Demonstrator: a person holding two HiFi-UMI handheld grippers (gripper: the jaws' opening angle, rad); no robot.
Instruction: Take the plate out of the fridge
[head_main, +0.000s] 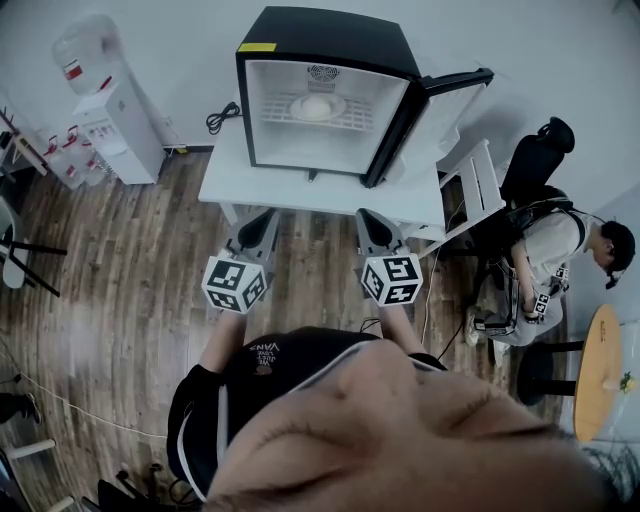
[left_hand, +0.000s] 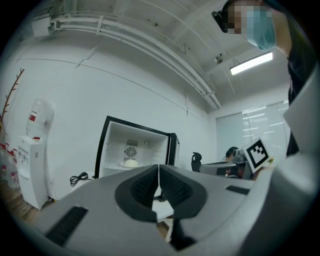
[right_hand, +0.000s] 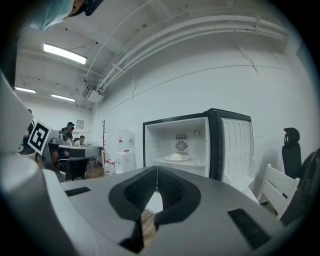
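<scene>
A small black fridge (head_main: 325, 90) stands open on a white table (head_main: 235, 182), its door (head_main: 450, 100) swung to the right. On its wire shelf lies a white plate (head_main: 317, 106) with a pale round lump on it; the plate also shows in the left gripper view (left_hand: 130, 163) and the right gripper view (right_hand: 176, 158). My left gripper (head_main: 262, 222) and right gripper (head_main: 372, 222) hover side by side before the table's front edge, short of the fridge. Both point level at it, shut, with nothing between the jaws (left_hand: 158, 172) (right_hand: 157, 175).
A water dispenser (head_main: 115, 120) stands at the back left, and a black cable (head_main: 222, 118) lies by the wall. A white chair (head_main: 480, 180) sits to the right of the table. A person (head_main: 560, 250) sits at the far right beside a round wooden table (head_main: 598, 370).
</scene>
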